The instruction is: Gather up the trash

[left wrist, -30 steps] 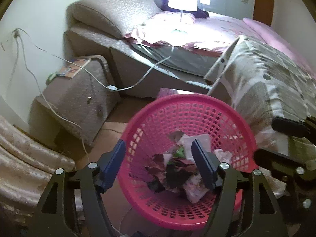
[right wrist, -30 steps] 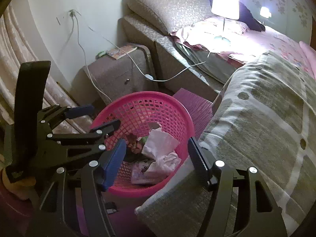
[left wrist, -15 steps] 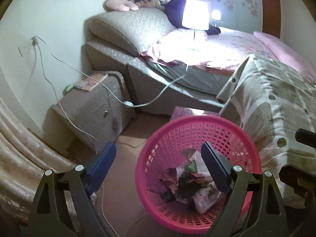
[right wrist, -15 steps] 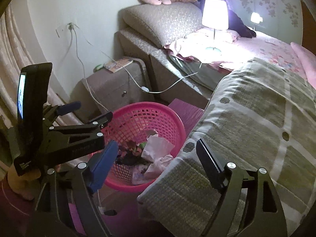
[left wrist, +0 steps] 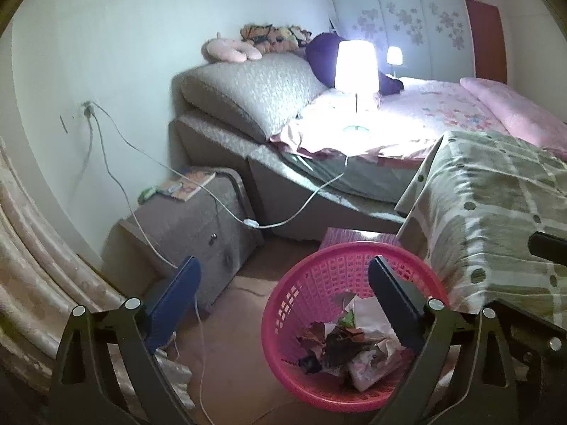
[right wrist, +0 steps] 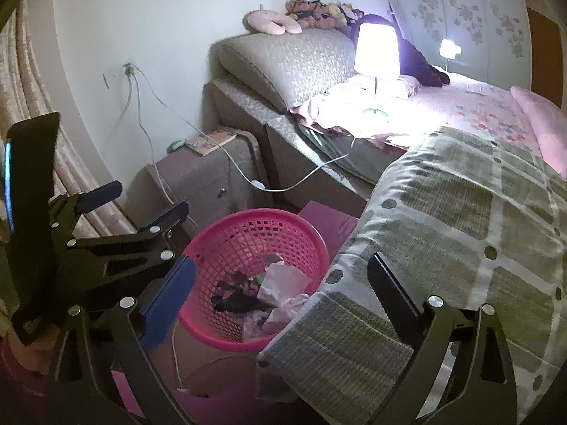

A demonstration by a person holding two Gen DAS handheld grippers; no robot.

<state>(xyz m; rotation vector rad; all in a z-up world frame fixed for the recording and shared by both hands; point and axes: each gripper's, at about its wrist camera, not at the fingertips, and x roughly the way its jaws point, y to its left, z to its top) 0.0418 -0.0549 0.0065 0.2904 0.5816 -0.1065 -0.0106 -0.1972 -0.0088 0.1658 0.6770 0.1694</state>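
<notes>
Right wrist view alone shows my left gripper (right wrist: 140,200) from the side, with a dark phone-like slab (right wrist: 30,191) mounted behind it. Left wrist view alone shows the floor cable (left wrist: 202,336) trailing past the grey nightstand (left wrist: 191,226).

Both sets of jaws have just been opening and now stand spread wide, nothing between them. The pink basket (left wrist: 283,304) sits on the floor against the quilted bed edge (right wrist: 443,219), crumpled trash (left wrist: 351,340) heaped inside. It lies below and ahead of the left gripper (left wrist: 283,290), toward its right finger; for the right gripper (right wrist: 281,283), just inside the left finger.
</notes>
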